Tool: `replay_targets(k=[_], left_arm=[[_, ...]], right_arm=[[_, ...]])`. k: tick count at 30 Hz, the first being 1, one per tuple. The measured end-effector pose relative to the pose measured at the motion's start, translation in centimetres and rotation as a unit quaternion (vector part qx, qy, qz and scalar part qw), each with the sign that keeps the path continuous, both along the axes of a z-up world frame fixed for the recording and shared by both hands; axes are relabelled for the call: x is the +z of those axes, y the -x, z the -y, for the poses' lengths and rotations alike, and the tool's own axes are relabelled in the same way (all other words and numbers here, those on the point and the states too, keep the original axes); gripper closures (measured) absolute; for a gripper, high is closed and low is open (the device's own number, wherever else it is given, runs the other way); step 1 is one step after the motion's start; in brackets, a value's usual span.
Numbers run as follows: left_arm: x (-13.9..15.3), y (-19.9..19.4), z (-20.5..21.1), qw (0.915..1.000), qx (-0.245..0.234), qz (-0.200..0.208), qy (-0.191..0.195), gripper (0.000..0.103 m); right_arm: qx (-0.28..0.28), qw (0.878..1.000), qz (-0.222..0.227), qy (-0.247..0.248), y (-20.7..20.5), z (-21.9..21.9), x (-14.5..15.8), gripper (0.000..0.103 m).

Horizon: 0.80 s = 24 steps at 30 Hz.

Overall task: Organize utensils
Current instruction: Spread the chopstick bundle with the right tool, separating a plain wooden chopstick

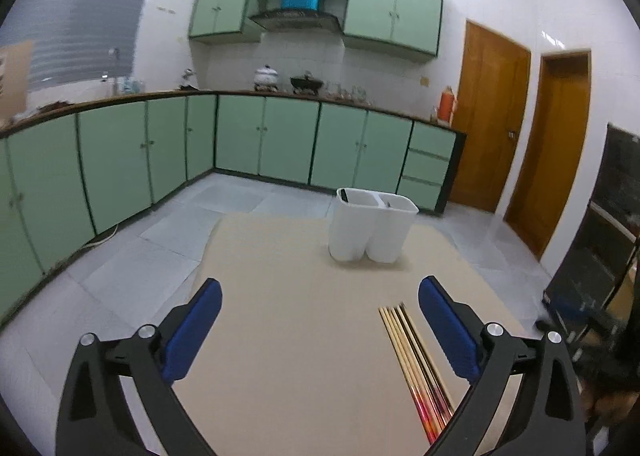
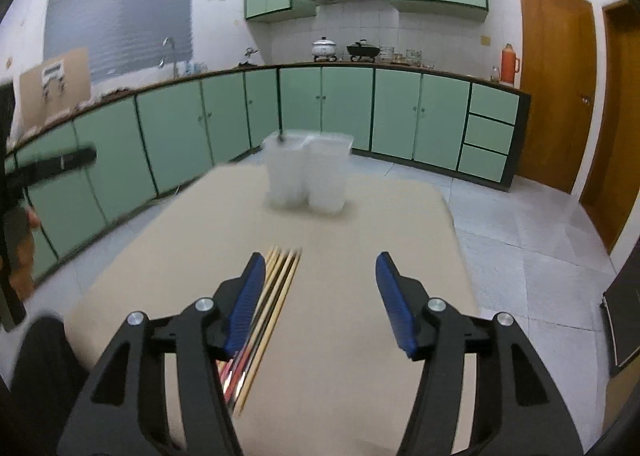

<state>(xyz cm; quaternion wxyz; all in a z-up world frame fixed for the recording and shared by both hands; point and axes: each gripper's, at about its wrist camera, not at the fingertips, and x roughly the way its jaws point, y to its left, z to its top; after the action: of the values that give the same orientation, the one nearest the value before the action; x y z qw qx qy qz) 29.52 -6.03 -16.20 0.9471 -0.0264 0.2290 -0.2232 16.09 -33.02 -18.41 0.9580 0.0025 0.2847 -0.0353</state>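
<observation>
A bundle of several chopsticks (image 1: 416, 364) lies flat on the beige table (image 1: 288, 296), light wood with red-patterned ends. In the left wrist view it lies just inside the right finger of my open, empty left gripper (image 1: 320, 292). In the right wrist view the chopsticks (image 2: 272, 304) lie beside and partly under the left finger of my open, empty right gripper (image 2: 320, 268). A white two-compartment holder (image 1: 370, 228) stands upright further back on the table, blurred in the right wrist view (image 2: 306, 172). A dark utensil tip shows in its left compartment.
The table's far edge lies just behind the holder. Green floor cabinets (image 1: 260, 136) run along the walls, with a tiled floor (image 1: 160, 240) between them and the table. Wooden doors (image 2: 556, 80) stand at the right. Dark furniture (image 1: 612, 240) stands at the far right.
</observation>
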Motion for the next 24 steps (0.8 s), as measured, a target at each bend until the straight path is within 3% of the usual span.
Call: replay_targets(k=[3, 8, 11, 16, 24], left_arm=[[-3.0, 4.0, -0.9, 0.9997, 0.0, 0.017, 0.018, 0.006], [-8.0, 5.9, -0.3, 0.9991, -0.003, -0.042, 0.012, 0.006], [-8.4, 6.5, -0.6, 0.9993, 0.017, -0.033, -0.001, 0.006], [-8.6, 6.7, -1.9, 0.9988, 0.038, -0.029, 0.003, 0.006], [-10.2, 6.1, -0.2, 0.9986, 0.012, -0.049, -0.017, 0.006]], right_arm=[[-0.001, 1.0, -0.023, -0.005, 1.8, -1.4, -3.4, 0.048], [0.024, 0.998, -0.066, 0.007, 2.4, -4.1, -7.8, 0.059], [0.033, 0.996, -0.079, 0.004, 1.9, -4.4, -8.7, 0.067], [0.053, 0.994, -0.092, 0.0, 1.4, -5.5, -9.5, 0.067], [0.052, 0.994, -0.097, 0.005, 0.2, -5.4, -10.2, 0.067]])
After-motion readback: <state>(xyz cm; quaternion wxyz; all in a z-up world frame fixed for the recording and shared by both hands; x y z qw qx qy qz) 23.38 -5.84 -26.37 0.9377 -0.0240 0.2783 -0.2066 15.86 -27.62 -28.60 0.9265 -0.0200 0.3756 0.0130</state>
